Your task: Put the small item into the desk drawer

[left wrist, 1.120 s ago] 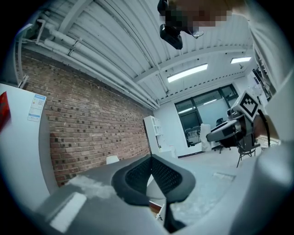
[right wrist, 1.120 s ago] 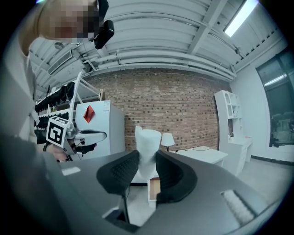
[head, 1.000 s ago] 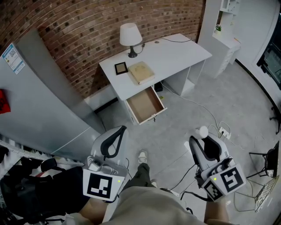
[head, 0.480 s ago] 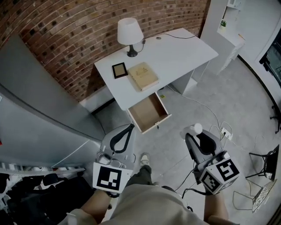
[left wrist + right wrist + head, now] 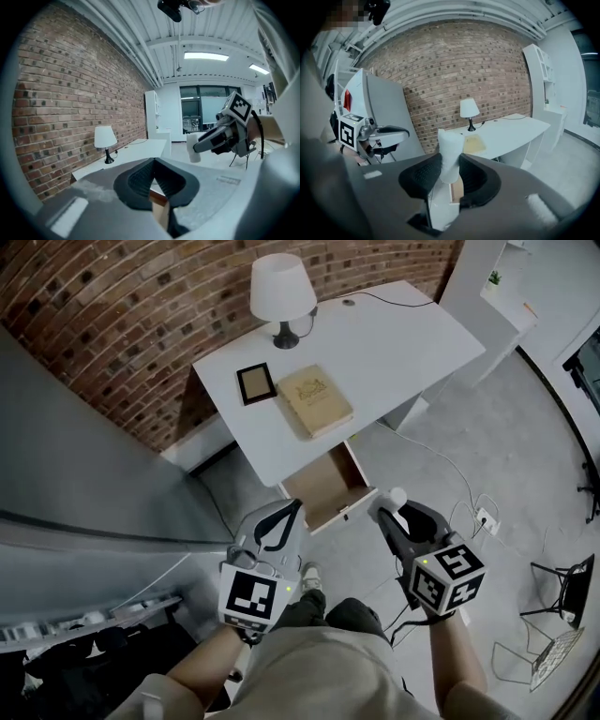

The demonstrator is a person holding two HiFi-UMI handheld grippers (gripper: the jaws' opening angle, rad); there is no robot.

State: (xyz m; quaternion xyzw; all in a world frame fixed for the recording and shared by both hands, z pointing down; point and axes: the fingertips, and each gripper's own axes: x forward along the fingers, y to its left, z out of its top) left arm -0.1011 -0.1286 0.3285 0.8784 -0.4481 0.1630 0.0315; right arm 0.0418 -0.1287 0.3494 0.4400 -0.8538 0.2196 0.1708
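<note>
The small item (image 5: pixel 397 495) is a white stubby cylinder, and my right gripper (image 5: pixel 389 506) is shut on it, just right of the open wooden drawer (image 5: pixel 323 486) under the white desk (image 5: pixel 394 343). In the right gripper view the item (image 5: pixel 450 152) stands up between the pads of the gripper (image 5: pixel 450 164). My left gripper (image 5: pixel 292 511) hovers at the drawer's front left corner, shut with nothing in it. In the left gripper view its tips meet (image 5: pixel 153 162), with the drawer's wood (image 5: pixel 160 208) below them and the held item (image 5: pixel 193 150) to the right.
On the desk stand a white lamp (image 5: pixel 282 292), a dark picture frame (image 5: pixel 256 382) and a tan book (image 5: pixel 316 401). A brick wall (image 5: pixel 122 306) runs behind it. A grey panel (image 5: pixel 75 456) is at the left. Cables and a power strip (image 5: pixel 483 518) lie on the floor at the right.
The desk and drawer have come closer in the head view. Both grippers have moved forward to the drawer's front edge. The right one still holds the white item.
</note>
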